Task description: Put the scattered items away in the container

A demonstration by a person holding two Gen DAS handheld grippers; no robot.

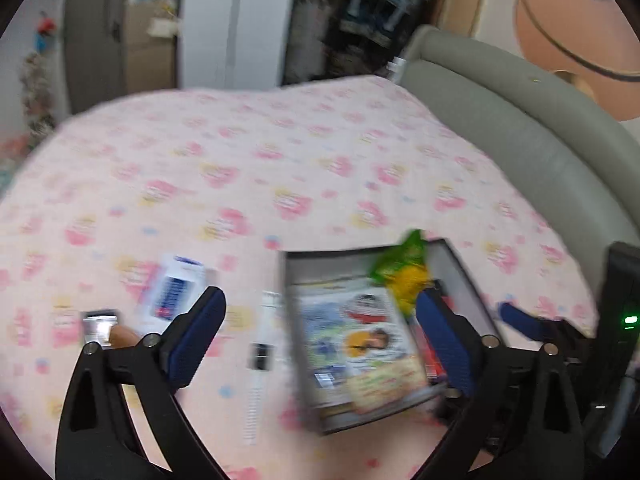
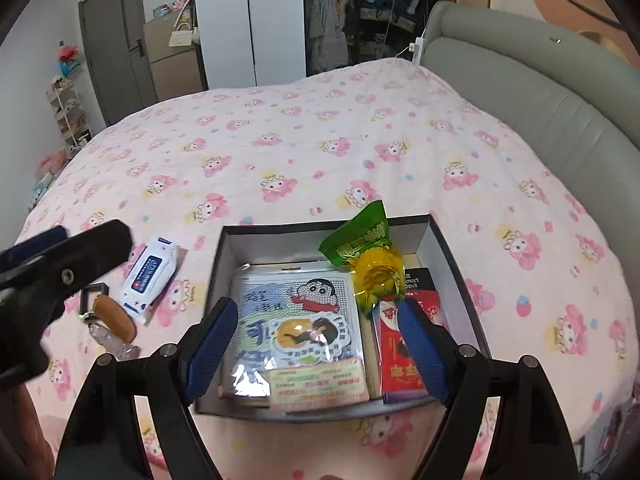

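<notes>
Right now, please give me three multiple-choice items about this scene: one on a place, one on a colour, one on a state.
1. Where does the wet-wipes pack lie?
A. Inside the box
B. On the bedspread, left of the box
C. On the grey headboard

2. What colour is the top of the snack packet that sticks up from the box?
A. Green
B. Purple
C. White

3. How does the right gripper stand?
A. Shut on the cartoon card pack
B. Shut on the red packet
C. Open, holding nothing

Answers:
1 B: the pack rests on the pink bedspread beside the box's left wall.
2 A: its crimped top is green, above a yellow middle.
3 C: both blue pads stand wide apart above the box, pressing on nothing.
</notes>
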